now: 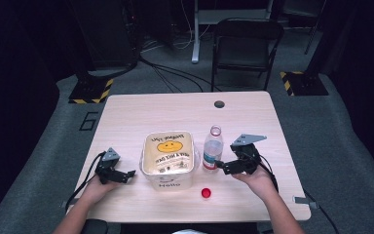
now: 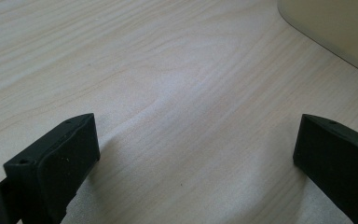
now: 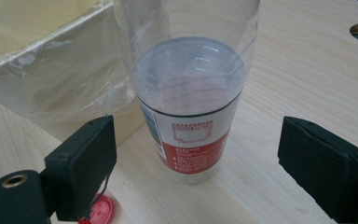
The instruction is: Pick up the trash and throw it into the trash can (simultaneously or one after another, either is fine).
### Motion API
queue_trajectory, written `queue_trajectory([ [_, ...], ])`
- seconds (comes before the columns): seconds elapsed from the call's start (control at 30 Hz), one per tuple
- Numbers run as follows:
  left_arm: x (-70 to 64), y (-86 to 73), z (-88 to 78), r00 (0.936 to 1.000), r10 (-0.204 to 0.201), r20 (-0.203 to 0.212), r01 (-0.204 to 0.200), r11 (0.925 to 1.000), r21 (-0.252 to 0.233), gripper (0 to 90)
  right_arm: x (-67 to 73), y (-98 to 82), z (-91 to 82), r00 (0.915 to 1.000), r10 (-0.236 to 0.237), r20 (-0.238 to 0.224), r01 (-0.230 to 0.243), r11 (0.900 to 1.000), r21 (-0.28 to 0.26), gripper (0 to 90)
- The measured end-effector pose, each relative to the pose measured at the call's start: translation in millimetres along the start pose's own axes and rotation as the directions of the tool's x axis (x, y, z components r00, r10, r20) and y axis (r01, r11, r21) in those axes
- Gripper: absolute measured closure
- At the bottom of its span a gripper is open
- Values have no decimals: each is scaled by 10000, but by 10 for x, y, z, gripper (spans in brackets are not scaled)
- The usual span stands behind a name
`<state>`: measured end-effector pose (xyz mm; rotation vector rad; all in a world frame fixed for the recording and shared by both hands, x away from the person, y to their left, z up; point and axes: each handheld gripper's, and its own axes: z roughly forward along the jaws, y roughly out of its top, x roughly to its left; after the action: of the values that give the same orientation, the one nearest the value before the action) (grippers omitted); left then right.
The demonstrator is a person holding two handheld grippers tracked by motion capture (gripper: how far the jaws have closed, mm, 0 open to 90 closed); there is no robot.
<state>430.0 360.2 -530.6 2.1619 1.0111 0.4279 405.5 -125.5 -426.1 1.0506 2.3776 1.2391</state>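
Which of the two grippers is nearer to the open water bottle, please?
The right. The right gripper sits just beside the water bottle, its fingers apart with the bottle ahead between them, not touching. The left gripper rests beyond the lined bin.

I count one clear plastic bottle (image 1: 213, 147) standing near the middle of the table (image 1: 126, 117), and one red cap (image 1: 206, 193) lying loose toward the table's near edge. One bag-lined bin (image 1: 169, 157) sits at the centre. I have two grippers: the left gripper (image 1: 127, 175) and the right gripper (image 1: 220, 165). One folding chair (image 1: 246, 46) stands beyond the far edge.
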Motion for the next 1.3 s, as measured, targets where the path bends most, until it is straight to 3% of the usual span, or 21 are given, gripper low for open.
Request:
queue_trajectory([
  [0.73, 0, 0, 0, 10000, 2, 0, -2, 10000, 0, 0, 57, 143, 117, 9995, -304, 18, 304, 9995, 64, 60],
  [1.3, 0, -1, 1, 10000, -1, -7, 1, 10000, -15, 0, 51, 222, 195, 9992, -371, 171, 374, 9992, -170, 117],
])
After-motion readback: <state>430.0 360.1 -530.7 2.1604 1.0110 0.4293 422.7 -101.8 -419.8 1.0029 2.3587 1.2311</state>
